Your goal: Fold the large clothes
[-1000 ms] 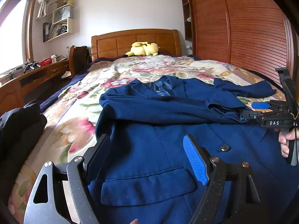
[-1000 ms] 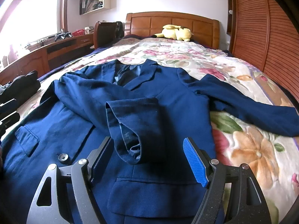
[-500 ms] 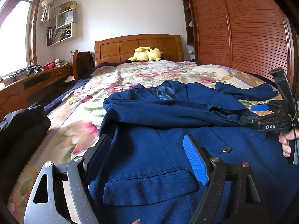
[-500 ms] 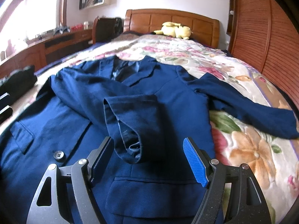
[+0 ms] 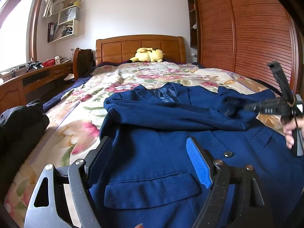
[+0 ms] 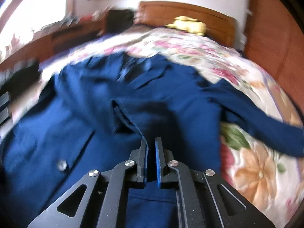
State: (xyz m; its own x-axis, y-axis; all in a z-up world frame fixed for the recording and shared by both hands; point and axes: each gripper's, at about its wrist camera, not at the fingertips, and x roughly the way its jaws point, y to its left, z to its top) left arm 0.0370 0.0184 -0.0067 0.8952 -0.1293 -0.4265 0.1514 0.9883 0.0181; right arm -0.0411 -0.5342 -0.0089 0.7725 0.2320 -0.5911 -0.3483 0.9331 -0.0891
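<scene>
Jacket (image 5: 171,148): navy blazer, lies face-up on the floral bedspread (image 5: 79,133), collar toward the headboard (image 5: 140,47), hem nearest the cams.
Jacket sleeve (image 5: 171,115): folded across the chest, cuff end at the R side of the jacket; 2nd sleeve (image 6: 266,121) stretches off the jacket onto the bedspread, away from the desk side.
Jacket details: flap pocket (image 5: 152,188) just below the L tool, button (image 5: 228,154) beside it, toward the R tool.
L gripper (image 5: 150,161): jaws spread wide, nothing between the pads (only jacket cloth seen beyond them), hovers over the jacket's lower front near the pocket.
R gripper (image 6: 151,146): jaws have just been closing, now pressed nearly together w/ the sleeve cuff edge pinched between them; cloth rises in a ridge up to the tips. R-wrist view is blurred, so fine detail is hard to tell.
R gripper from the L cam (image 5: 266,107): sits at the folded sleeve's cuff, tip blurred.
Hand (image 5: 290,131): fingers wrapped on the R tool's handle, beyond the jacket's R edge.
Plush toy (image 5: 148,55): yellow, lies against the headboard, well apart from the jacket.
Dark clothes (image 5: 20,121): black pile on the desk side of the jacket, at the bed edge.
Desk (image 5: 34,79): wooden, along the window wall, beyond the dark pile.
Wardrobe (image 5: 247,38): slatted wood doors, on the jacket's far side from the desk.
</scene>
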